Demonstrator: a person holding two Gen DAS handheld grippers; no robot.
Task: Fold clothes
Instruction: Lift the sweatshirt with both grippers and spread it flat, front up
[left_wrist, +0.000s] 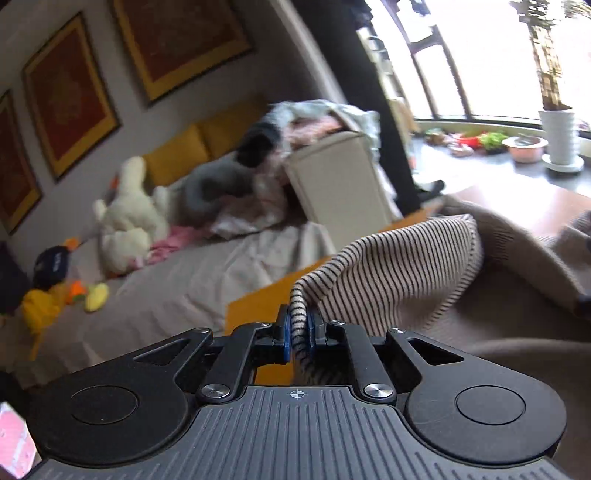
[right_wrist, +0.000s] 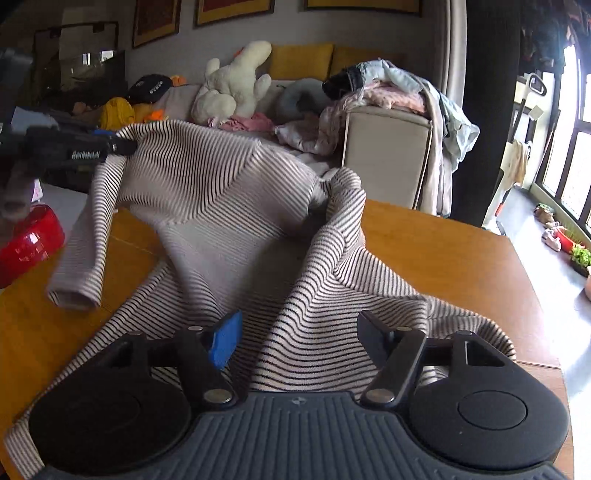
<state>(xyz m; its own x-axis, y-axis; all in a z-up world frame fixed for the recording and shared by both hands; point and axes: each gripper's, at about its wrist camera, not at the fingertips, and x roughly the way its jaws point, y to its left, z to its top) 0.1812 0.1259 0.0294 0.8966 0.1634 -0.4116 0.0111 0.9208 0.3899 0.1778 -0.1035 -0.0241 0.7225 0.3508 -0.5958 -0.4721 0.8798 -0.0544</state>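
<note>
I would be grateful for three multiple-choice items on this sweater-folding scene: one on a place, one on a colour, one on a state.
1. Where does the striped sweater mostly lie?
A. on the wooden table
B. on the sofa
C. on the floor

2. What colour are the sofa cushions?
A. blue
B. yellow
C. green

3. How does the left gripper stand?
A. open over the table
B. shut on nothing
C. shut on sweater fabric

Answers: 1 A, the wood shows around it; 2 B, yellow behind the white plush toy; 3 C, striped cloth is pinched between its blue pads.
</note>
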